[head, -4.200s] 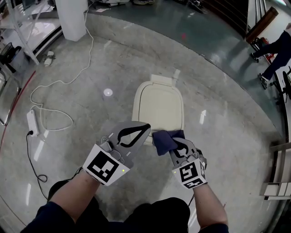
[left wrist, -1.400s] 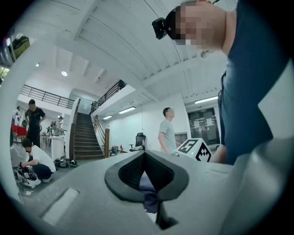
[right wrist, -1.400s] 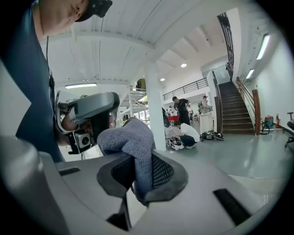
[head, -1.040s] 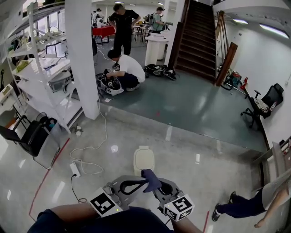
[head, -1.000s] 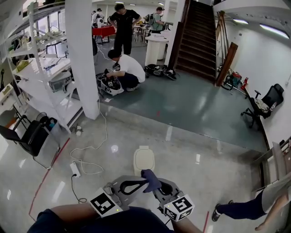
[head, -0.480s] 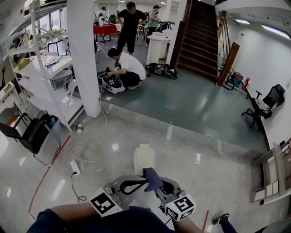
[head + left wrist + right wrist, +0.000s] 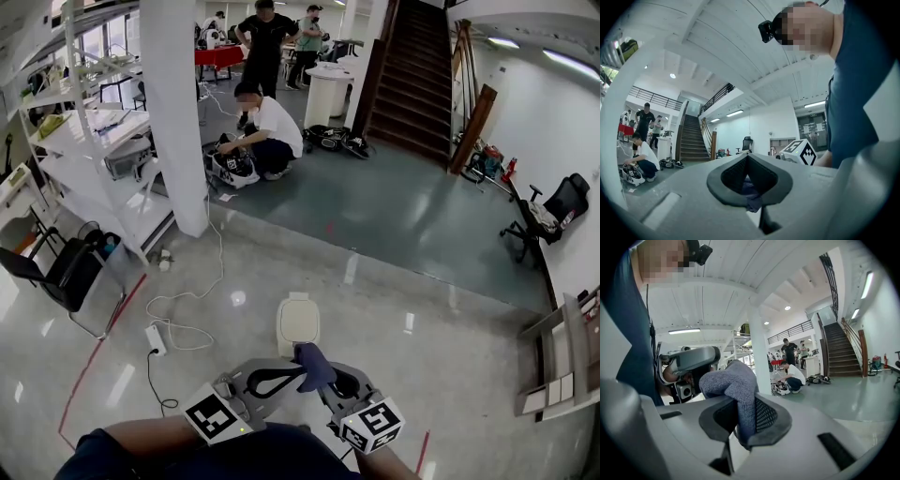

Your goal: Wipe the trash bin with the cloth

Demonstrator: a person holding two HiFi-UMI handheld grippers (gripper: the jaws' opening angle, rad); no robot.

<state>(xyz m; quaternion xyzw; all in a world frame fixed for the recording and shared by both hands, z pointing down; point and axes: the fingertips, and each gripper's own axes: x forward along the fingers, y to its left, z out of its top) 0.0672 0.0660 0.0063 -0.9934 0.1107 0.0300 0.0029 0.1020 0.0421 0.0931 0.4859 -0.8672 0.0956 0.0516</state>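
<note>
A: What's over on the far left?

B: A white shelving rack (image 7: 89, 141) along the wall, with a black chair (image 7: 58, 277) on the floor in front of it. Next comes a white power strip (image 7: 155, 339), its cable looping off toward the white pillar (image 7: 173, 112).

A: And past the pillar?

B: A person in a white shirt (image 7: 272, 127) crouches over gear on the darker floor, with others standing farther back.

A: Where's the trash bin?

B: The cream trash bin (image 7: 298, 323) stands upright in the middle of the glossy grey floor, lid down, just ahead of both grippers in the head view.

A: Left gripper?

B: The left gripper (image 7: 289, 377) is held up in front of the person. Its jaws are closed tip to tip with nothing pinched between them. In its own view, only a scrap of blue shows through the loop of the pads.

A: Right one?

B: The right gripper (image 7: 323, 380) is clamped on the blue-grey cloth (image 7: 314, 364). A thick fold rises out of the jaws and flops toward the left gripper, just beside its tips. The cloth hangs in the air, off the bin; both gripper views look out level across the room.

A: And farther right?

B: A dark wooden staircase (image 7: 412, 75), then a black office chair (image 7: 553, 211) by the right wall.
</note>
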